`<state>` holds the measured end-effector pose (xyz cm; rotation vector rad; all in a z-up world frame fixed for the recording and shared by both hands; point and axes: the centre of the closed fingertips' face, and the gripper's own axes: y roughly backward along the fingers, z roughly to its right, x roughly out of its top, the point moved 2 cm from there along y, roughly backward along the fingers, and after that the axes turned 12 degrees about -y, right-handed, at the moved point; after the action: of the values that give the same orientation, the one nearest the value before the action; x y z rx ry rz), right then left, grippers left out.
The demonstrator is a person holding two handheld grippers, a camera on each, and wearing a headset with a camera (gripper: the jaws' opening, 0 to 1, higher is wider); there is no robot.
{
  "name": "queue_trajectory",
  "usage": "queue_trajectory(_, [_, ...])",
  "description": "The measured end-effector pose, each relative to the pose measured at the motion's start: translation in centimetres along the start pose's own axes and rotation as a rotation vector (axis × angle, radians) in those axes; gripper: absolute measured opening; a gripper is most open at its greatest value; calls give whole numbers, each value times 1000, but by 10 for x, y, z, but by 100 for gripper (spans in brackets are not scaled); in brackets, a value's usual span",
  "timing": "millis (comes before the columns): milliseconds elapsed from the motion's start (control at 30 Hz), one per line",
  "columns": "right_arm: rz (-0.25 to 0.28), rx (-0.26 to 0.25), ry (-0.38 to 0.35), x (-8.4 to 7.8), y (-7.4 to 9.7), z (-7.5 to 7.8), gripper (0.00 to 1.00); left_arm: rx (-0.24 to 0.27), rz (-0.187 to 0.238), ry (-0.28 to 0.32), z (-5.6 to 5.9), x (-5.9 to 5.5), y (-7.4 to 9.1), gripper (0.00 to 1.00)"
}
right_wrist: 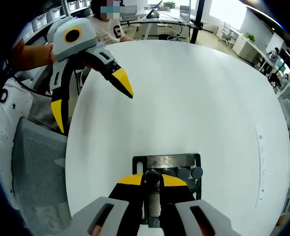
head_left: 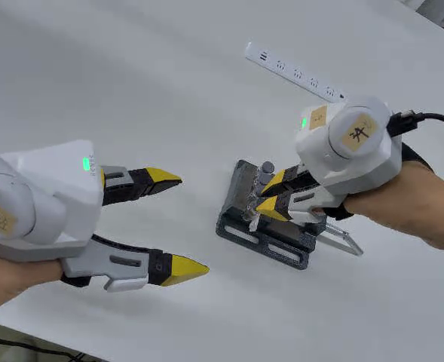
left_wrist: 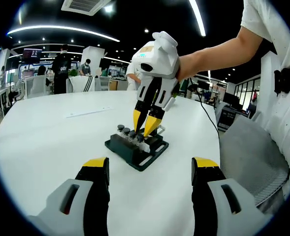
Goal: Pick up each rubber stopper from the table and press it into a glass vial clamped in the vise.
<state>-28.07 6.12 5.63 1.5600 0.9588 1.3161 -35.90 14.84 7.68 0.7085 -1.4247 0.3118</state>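
Observation:
A black vise stands mid-table and clamps a row of glass vials, one of which wears a grey stopper. My right gripper reaches down onto the row from the right. Its yellow tips are closed around a dark rubber stopper sitting on a vial in the vise. Two more stoppered vials stand beside it. My left gripper hovers open and empty, well left of the vise. In the left gripper view, that gripper looks at the vise and the right gripper.
A white power strip lies on the table beyond the vise. The vise's screw handle sticks out to the right. A black cable runs from the right gripper. Bare white tabletop spreads around the vise.

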Motion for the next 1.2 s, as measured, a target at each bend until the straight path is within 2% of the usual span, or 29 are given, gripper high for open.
queue_trajectory(233, [11,-1,-7,-2,3,2,0,-5,-5,1,2,-1,0,66])
queue_trajectory(1200, [-17,23,-7,-2,-6,1,0,-2,0,14,0,-2,0,66])
